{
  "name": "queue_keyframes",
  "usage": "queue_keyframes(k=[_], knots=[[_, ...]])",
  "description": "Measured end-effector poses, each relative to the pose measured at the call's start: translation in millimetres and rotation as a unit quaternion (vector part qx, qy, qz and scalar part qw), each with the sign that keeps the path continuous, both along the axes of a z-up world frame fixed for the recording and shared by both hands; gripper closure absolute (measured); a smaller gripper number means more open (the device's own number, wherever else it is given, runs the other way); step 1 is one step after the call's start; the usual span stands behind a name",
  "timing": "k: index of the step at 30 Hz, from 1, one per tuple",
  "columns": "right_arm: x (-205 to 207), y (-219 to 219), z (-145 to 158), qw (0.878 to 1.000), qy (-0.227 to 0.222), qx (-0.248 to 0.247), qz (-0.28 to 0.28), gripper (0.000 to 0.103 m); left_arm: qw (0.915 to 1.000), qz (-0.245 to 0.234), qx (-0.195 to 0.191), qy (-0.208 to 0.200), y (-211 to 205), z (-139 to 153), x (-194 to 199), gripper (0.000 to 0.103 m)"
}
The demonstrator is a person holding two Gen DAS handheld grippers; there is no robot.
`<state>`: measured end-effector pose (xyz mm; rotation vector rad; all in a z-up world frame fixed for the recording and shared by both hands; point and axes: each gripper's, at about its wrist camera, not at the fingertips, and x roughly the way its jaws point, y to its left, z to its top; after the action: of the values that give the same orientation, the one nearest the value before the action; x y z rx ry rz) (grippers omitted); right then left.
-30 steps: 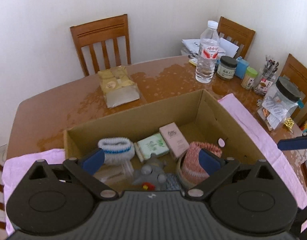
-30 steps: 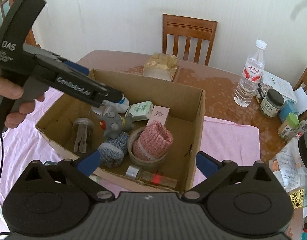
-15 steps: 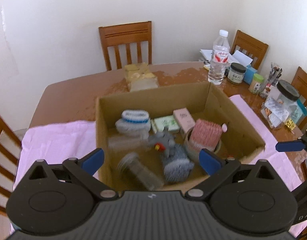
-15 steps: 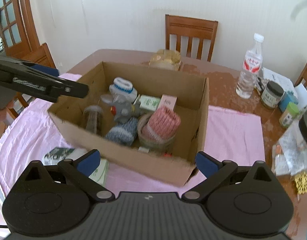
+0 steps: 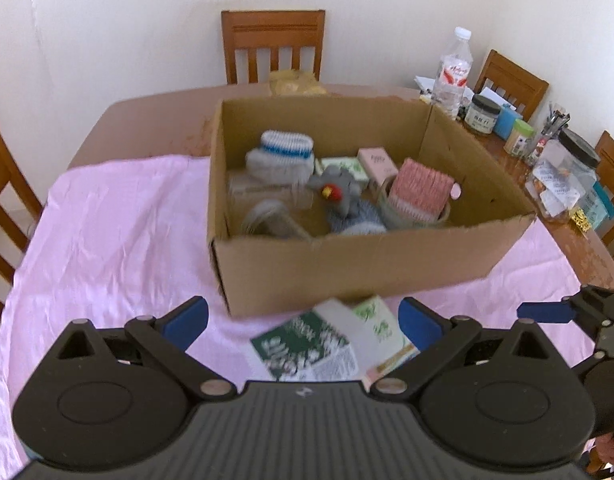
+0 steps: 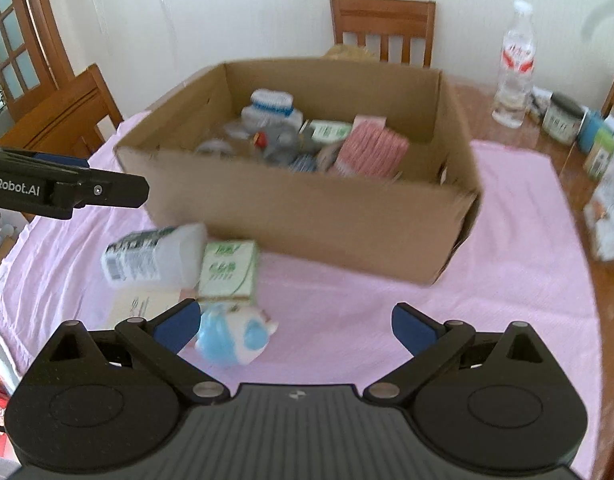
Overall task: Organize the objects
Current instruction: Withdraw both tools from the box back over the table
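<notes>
Dining room, white walls, wooden table (image 5: 155, 120) mostly covered by a pink cloth (image 5: 119, 240). Landmark: open cardboard box (image 5: 347, 268) sitting on the cloth, mid-table.

Nearest the cameras: left gripper (image 5: 303, 320) fingers spread wide, nothing between them, hovering on the near side of the box. Right gripper (image 6: 293, 322) also wide open and empty, same near side; its tip shows at the right edge of the left view. Left tool's black arm pokes in at the left of the right view.

On the cloth just in front of the box: a green-and-white packet (image 6: 155, 256), a small green carton (image 6: 227, 268) touching it, a flat white card (image 6: 143, 308) under them, and a blue-and-white plush toy (image 6: 235, 336) nearest the right gripper's left finger.

Inside the box: white-and-blue knit roll (image 5: 281, 156) toward the far left, grey toy figure (image 5: 339, 192) in the middle, pink knit item (image 5: 421, 192) in a cup at right, pink and green small boxes behind, a clear jar near the front. All blurry.

Beyond the box: a yellowish bag (image 5: 295, 82) at the far edge, wooden chair (image 5: 273, 46) against the wall. Right of the box on bare wood: water bottle (image 5: 453, 70), dark-lidded jars, pens, a big plastic jar (image 5: 567, 176). More chairs at both sides; a glazed wooden door (image 6: 15, 40) far left in the right view.
</notes>
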<state>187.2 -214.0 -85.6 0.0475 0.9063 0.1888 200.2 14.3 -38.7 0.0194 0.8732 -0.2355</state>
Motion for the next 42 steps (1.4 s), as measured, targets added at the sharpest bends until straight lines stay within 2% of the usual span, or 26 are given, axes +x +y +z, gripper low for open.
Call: queue_keyframes(k=[6,9,17,27,30,35,42], knots=[[0,25,-18,1.000,0.008,-0.030,0.005,0.000,0.9998,0.017,0.000,0.012,15,-16,-9,0.002],[3,32,-25,0.999,0.011,-0.036,-0.007,0.000,0.9997,0.018,0.006,0.017,21,-22,-14,0.002],[13,43,-40,0.997,0.023,-0.064,-0.042,0.000,0.9997,0.003,-0.008,0.025,29,-28,-21,0.002],[15,28,-50,0.993,0.022,-0.109,-0.039,0.000,0.9979,0.033,-0.024,0.050,16,-40,-24,0.002],[12,14,-55,0.993,0.029,-0.109,-0.031,0.000,0.9967,0.044,-0.027,0.063,7,-46,-27,0.002],[11,-9,-58,0.997,0.036,-0.069,-0.005,0.000,0.9938,0.072,-0.032,0.079,-10,-57,-30,0.002],[10,-16,-60,0.997,0.020,-0.069,0.033,0.000,0.9894,0.114,-0.035,0.082,-25,-68,-24,0.002]])
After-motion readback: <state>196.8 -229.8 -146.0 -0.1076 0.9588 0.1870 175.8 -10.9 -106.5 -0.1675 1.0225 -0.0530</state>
